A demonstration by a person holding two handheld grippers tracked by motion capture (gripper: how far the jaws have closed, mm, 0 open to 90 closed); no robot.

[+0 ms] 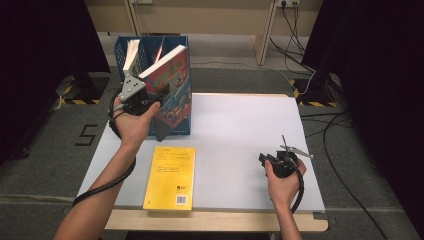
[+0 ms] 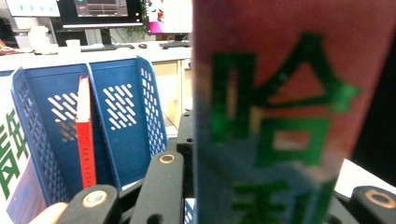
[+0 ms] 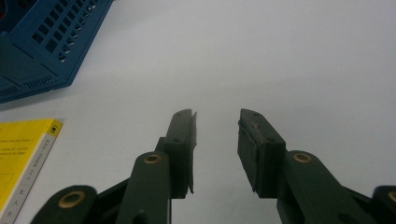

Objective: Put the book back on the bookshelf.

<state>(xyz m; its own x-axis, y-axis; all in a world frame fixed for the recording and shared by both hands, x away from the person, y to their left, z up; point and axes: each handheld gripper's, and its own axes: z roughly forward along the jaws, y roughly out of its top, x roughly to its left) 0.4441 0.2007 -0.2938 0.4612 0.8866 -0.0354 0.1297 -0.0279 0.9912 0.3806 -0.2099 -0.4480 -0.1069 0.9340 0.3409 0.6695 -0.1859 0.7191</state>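
Red and blue covers mark the book (image 1: 172, 82) that the left gripper (image 1: 150, 100) pinches by its spine, holding it tilted above the table (image 1: 240, 130) against the front of the blue file rack (image 1: 150, 47). The right gripper (image 3: 215, 140) rests low over bare tabletop, jaws spread with nothing between them. A yellow book (image 1: 171, 177) lies flat near the front edge
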